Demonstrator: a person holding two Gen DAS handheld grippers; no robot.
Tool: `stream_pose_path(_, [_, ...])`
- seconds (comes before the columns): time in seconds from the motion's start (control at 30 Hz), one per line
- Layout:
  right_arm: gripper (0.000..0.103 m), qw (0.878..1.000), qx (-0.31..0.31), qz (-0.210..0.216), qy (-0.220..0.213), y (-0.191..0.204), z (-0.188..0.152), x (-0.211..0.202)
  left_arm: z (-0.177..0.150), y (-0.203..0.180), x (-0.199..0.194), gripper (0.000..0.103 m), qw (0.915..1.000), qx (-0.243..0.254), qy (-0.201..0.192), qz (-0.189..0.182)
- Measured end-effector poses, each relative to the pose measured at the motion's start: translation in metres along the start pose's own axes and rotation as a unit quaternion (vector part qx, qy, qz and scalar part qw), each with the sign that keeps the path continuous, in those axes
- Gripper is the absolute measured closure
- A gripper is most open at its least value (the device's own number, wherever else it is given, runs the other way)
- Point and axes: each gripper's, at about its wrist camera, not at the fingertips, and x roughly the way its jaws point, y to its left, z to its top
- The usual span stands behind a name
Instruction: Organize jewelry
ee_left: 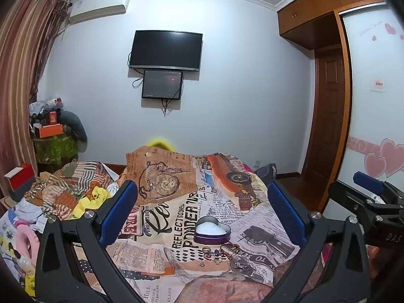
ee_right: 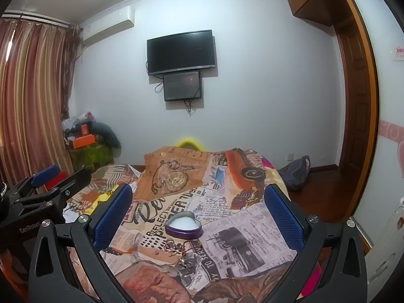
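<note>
A purple heart-shaped tin [ee_left: 212, 229] with white lining lies open on the printed cloth [ee_left: 255, 229]; it also shows in the right wrist view [ee_right: 183, 225]. A small heap of rings, beads and chains [ee_left: 219, 251] lies just in front of it, and shows in the right wrist view too [ee_right: 179, 250]. My left gripper [ee_left: 202, 212] is open and empty, above and behind the tin. My right gripper [ee_right: 199, 209] is open and empty, likewise held over the tin. Each gripper shows at the edge of the other's view: the right [ee_left: 371, 197], the left [ee_right: 45, 189].
The newspaper-print cloth covers a bed. Crumpled clothes and fabrics [ee_left: 70, 194] pile at the left. A TV [ee_left: 165, 50] hangs on the far wall. A wooden door [ee_left: 328, 116] and a dark bag on the floor [ee_right: 296, 171] are at the right.
</note>
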Motion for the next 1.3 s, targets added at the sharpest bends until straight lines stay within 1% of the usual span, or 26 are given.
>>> stream_pose_path(0.1, [0.0,1.0,0.0,0.0,-0.001,0.001,0.0,0.0,0.0,-0.001,0.0,0.0,1.0,0.0,0.0,0.005])
stream_pose_path(0.13, [0.0,1.0,0.0,0.0,-0.001,0.001,0.0,0.0,-0.001,-0.006,0.004,0.0,1.0,0.001,0.001,0.006])
stream_pose_path(0.27, [0.0,1.0,0.0,0.001,-0.001,0.002,-0.001,0.001,-0.015,-0.009,0.016,0.0,1.0,0.002,0.005,0.007])
stream_pose_path(0.3, [0.0,1.0,0.001,0.0,0.0,0.002,-0.001,0.001,-0.018,-0.008,0.014,0.0,1.0,0.001,0.002,0.005])
stream_pose_path(0.4, [0.0,1.0,0.0,-0.001,0.0,0.002,-0.001,0.001,-0.01,0.001,0.01,0.0,1.0,-0.005,0.007,-0.001])
stream_pose_path(1.0, [0.0,1.0,0.002,0.001,0.003,0.0,0.001,0.002,-0.01,0.0,0.01,0.0,0.9999,-0.005,0.01,-0.003])
stream_pose_path(1.17, [0.0,1.0,0.0,0.002,0.003,0.006,-0.01,0.004,-0.01,0.001,0.011,0.0,0.9999,-0.006,0.012,-0.004])
stream_pose_path(1.3, [0.0,1.0,0.001,0.002,0.003,0.005,-0.009,0.004,-0.01,0.002,0.012,0.0,0.9999,-0.006,0.013,-0.004])
